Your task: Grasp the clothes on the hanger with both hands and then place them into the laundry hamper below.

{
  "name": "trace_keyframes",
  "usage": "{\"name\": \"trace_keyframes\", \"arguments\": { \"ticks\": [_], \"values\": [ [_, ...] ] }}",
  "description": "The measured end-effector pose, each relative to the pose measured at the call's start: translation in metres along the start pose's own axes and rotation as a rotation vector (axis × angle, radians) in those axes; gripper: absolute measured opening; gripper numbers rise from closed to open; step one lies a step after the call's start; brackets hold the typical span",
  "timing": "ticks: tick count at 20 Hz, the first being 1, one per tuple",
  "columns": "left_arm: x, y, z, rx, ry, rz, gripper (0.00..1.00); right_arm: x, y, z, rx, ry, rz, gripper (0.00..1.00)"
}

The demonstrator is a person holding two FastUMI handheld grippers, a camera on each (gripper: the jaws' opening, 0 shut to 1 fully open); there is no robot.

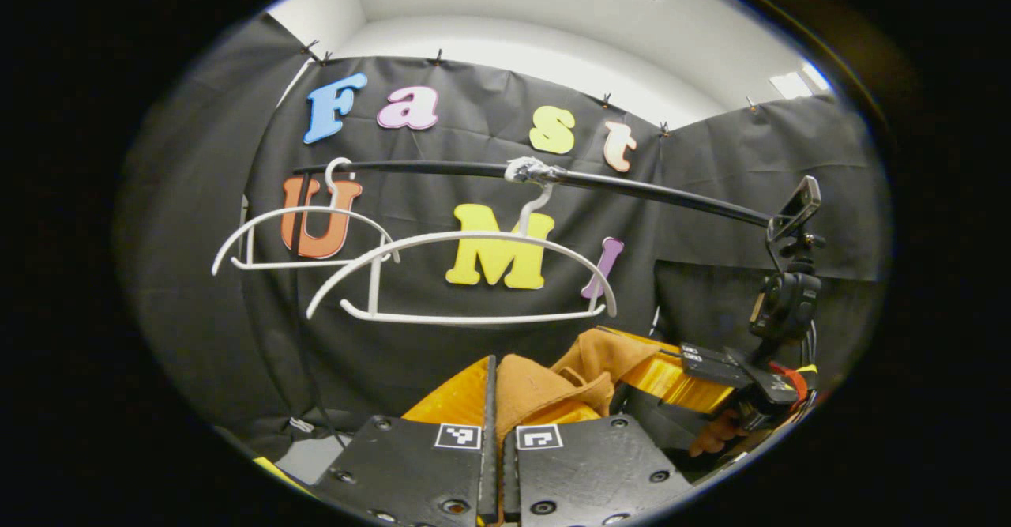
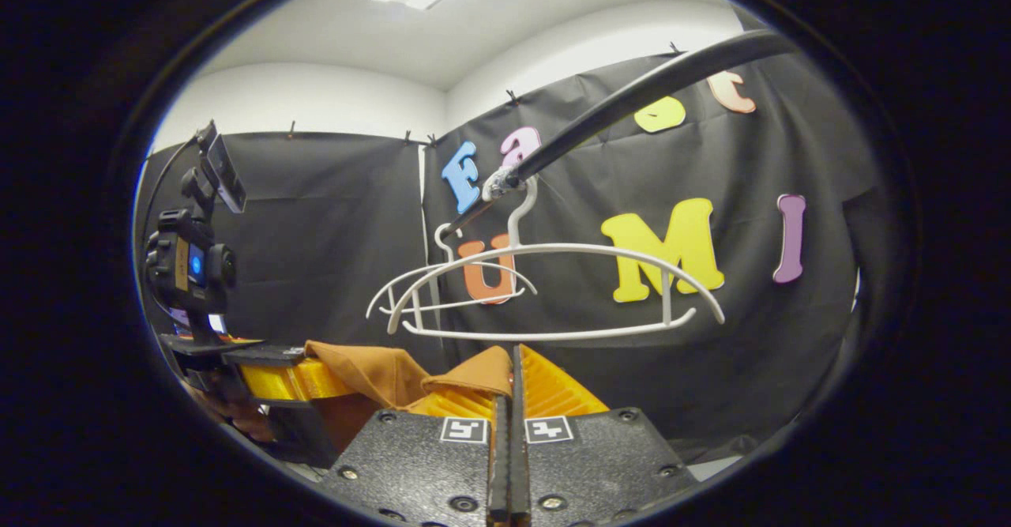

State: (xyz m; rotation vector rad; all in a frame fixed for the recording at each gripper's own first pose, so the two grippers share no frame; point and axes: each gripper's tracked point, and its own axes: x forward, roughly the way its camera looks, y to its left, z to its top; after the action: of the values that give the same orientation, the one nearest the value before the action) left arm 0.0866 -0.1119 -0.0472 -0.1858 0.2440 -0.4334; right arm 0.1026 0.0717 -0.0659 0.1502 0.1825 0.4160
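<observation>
Two white plastic hangers hang bare from a black horizontal rail in front of the black cloth wall: the nearer hanger [image 1: 462, 274] sits at the middle of the rail [image 1: 632, 186], the farther hanger [image 1: 304, 239] toward its left end. In the left gripper view we see our left gripper [image 1: 496, 400] with its jaws drawn nearly together, pinching a fold of the tan-brown cloth garment [image 1: 545, 389] just below the nearer hanger. To the right in that view, the garment stretches across to the right gripper [image 1: 671, 373], where a hand [image 1: 715, 436] shows underneath it. In the right gripper view, our right gripper [image 2: 512, 381] has its jaws closed to a thin slit on an edge of the same garment [image 2: 371, 373], which runs leftward to the left gripper [image 2: 296, 381]. The garment is off both hangers, hanging between the two grippers beneath the nearer hanger [image 2: 553, 290]. A small camera on a black mount [image 2: 189, 262] rides above the left gripper.
</observation>
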Motion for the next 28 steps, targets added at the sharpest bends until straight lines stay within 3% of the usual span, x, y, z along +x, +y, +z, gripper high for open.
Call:
{"name": "trace_keyframes", "arguments": {
  "ticks": [4, 9, 15, 24, 28],
  "values": [
    [0.003, -0.007, -0.019, -0.032, 0.034, -0.037, 0.02, -0.003, 0.005, -0.02, 0.033, 0.064, 0.067, 0.04],
    [0.01, 0.002, -0.071, -0.046, 0.146, 0.002, 0.02, -0.001, -0.01, -0.07, 0.095, 0.2, 0.075, 0.04],
    [0.009, 0.013, -0.143, -0.063, 0.3, 0.061, 0.02, 0.001, -0.024, -0.142, 0.087, 0.377, 0.086, 0.04],
    [0.013, 0.043, -0.252, -0.129, 0.509, 0.194, 0.02, 0.005, -0.062, -0.249, 0.07, 0.626, 0.047, 0.04],
    [0.009, 0.058, -0.302, -0.125, 0.671, 0.298, 0.02, 0.001, -0.078, -0.297, 0.012, 0.75, -0.002, 0.04]
  ]
}}
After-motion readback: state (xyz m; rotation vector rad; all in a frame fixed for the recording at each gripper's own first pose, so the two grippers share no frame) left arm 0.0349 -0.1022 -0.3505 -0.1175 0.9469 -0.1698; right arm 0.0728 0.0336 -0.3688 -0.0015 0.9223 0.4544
